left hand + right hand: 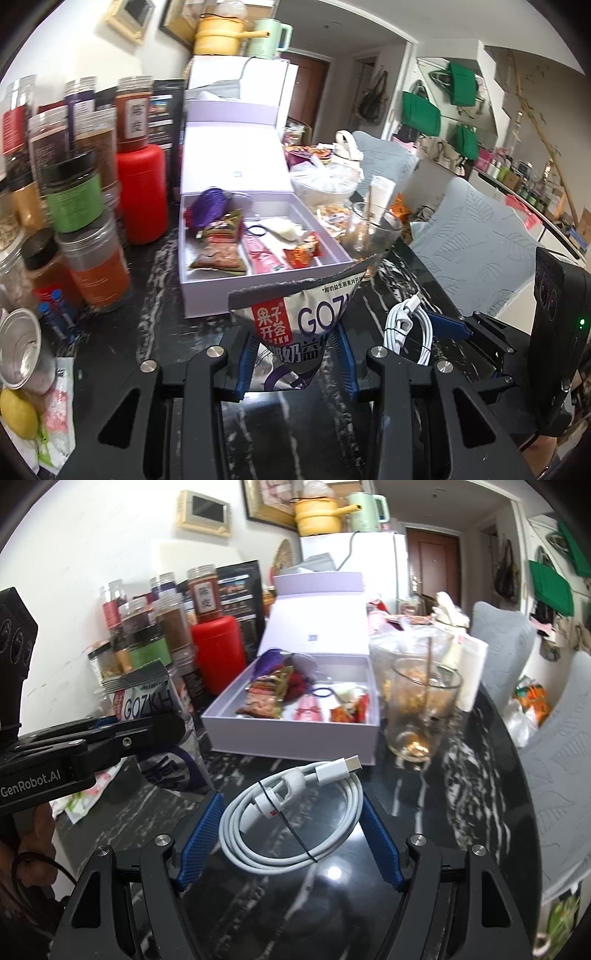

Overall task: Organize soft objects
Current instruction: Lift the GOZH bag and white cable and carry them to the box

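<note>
My left gripper (297, 360) is shut on a silver GOZKH snack bag (295, 321), held upright above the black marble table; it also shows in the right wrist view (155, 716). My right gripper (291, 812) is shut on a coiled white USB cable (291, 823), also seen in the left wrist view (406, 328). Ahead stands an open lilac box (266, 284) (295, 744) holding several snack packets, a purple pouch (210, 205) and a hair tie (323, 693).
Spice jars (74, 206) and a red canister (142, 192) crowd the left. A glass cup (421, 709) stands right of the box. Plastic bags (325, 181) lie behind. Grey chairs (480, 240) sit at the table's right edge. A lemon (16, 415) and a tin (22, 347) lie near left.
</note>
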`<state>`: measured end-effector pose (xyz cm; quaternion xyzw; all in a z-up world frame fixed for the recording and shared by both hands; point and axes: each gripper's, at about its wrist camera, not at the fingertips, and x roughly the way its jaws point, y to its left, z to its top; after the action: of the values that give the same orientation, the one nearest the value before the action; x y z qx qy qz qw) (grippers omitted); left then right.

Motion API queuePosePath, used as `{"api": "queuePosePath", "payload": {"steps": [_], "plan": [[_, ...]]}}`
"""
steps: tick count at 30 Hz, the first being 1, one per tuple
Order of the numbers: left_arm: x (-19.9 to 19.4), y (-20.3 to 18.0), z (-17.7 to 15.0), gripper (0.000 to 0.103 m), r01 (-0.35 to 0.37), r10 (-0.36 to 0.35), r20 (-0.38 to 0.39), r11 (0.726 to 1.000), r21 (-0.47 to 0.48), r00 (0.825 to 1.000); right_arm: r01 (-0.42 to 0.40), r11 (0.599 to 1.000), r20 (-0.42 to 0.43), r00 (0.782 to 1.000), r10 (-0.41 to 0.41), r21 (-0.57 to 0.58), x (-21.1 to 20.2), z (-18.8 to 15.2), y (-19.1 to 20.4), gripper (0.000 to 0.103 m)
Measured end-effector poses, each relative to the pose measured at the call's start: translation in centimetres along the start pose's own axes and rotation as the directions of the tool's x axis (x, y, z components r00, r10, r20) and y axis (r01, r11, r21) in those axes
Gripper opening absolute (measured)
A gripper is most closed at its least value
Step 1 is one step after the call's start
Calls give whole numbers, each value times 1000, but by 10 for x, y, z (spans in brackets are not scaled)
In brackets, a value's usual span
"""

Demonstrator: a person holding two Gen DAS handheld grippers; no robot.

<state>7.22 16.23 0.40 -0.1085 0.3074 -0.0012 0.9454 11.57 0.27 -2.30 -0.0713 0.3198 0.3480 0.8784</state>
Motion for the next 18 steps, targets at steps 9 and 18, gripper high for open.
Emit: {"api": "queuePosePath", "payload": {"steps": [9,18], "plan": [[-14,30,2,37,-33,34,20,999,-37,999,-34,999,-2,999,34,-30,16,14,26,75],[-24,50,11,37,-37,40,54,998,-51,998,-40,998,11,999,41,-38,24,32,38,75]]}}
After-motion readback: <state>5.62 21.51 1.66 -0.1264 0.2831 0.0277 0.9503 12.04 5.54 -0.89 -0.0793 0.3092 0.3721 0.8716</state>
